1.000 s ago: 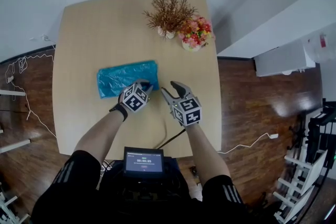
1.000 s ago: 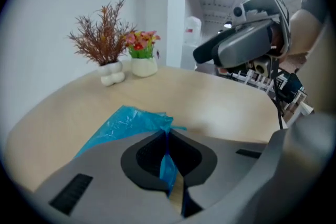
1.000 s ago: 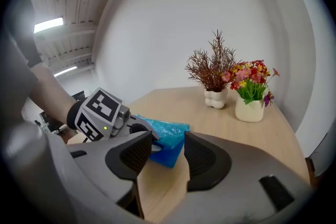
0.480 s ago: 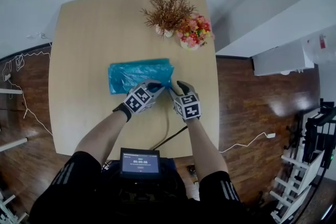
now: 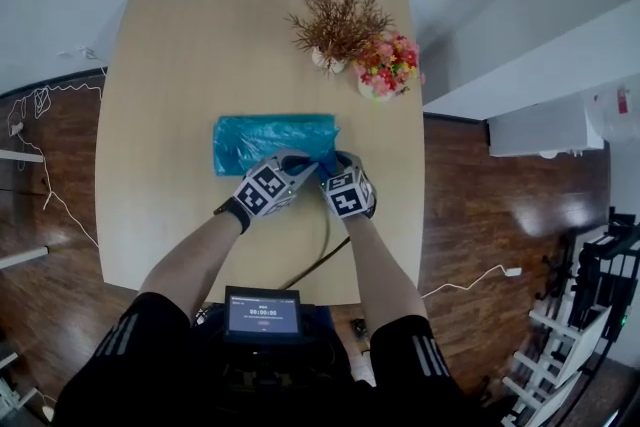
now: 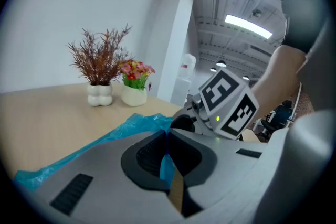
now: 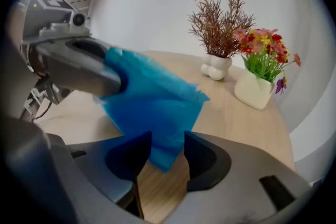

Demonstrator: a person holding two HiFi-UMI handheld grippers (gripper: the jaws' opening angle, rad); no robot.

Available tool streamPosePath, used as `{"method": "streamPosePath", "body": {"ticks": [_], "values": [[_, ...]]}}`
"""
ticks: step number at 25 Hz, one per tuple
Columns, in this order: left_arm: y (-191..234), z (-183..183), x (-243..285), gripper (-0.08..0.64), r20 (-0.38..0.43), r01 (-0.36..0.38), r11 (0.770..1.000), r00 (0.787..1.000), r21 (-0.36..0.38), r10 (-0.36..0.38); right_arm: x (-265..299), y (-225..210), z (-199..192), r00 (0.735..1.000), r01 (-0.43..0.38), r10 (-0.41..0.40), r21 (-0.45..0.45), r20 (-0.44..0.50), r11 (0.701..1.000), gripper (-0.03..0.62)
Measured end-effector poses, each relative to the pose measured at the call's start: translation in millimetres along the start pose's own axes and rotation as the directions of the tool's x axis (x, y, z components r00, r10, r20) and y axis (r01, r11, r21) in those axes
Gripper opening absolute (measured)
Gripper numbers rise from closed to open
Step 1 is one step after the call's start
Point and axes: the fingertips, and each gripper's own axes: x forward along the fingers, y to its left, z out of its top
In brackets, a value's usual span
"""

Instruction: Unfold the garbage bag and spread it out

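Observation:
The blue garbage bag (image 5: 265, 137) lies folded flat on the tan table (image 5: 170, 65), its right near corner lifted. My left gripper (image 5: 298, 161) is shut on that corner; in the left gripper view a thin strip of blue film (image 6: 167, 162) shows pinched between the jaws (image 6: 165, 136). My right gripper (image 5: 334, 163) is right beside it, open, with the hanging corner of the bag (image 7: 152, 102) between its two fingers (image 7: 168, 147) and a gap on each side. The left gripper's fingers (image 7: 79, 63) hold the bag just ahead of it.
A white vase of dry brown twigs (image 5: 338, 25) and a pot of pink and red flowers (image 5: 385, 65) stand at the table's far right. A black cable (image 5: 318, 250) runs over the near edge. A small screen (image 5: 263, 313) sits at the person's waist.
The bag has slid to the right with the left gripper on its corner. My right gripper has moved left and forward until the lifted corner sits between its jaws.

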Motion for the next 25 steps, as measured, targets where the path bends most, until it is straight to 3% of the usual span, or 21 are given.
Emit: {"method": "streamPosePath", "body": {"ticks": [3, 7, 12, 18, 25], "values": [[10, 14, -14, 0.000, 0.050, -0.030, 0.999, 0.998, -0.013, 0.031, 4, 0, -7, 1.000, -0.014, 0.014, 0.044, -0.014, 0.999, 0.236], [26, 40, -45, 0.000, 0.115, -0.079, 0.996, 0.991, 0.033, 0.074, 5, -1, -6, 1.000, -0.012, 0.013, 0.043, -0.017, 0.999, 0.236], [60, 64, -105, 0.000, 0.199, -0.214, 0.975, 0.960, 0.062, 0.198, 5, -3, -7, 1.000, 0.009, -0.008, 0.056, -0.019, 0.998, 0.236], [112, 61, -204, 0.000, 0.250, -0.395, 0.918, 0.890, 0.009, 0.381, 7, -4, -9, 0.999, 0.013, -0.011, 0.059, -0.038, 0.998, 0.236], [165, -7, -313, 0.000, 0.179, -0.559, 0.815, 0.796, -0.152, 0.579, 9, -6, -12, 0.997, 0.054, -0.051, 0.059, -0.052, 0.997, 0.235]]}}
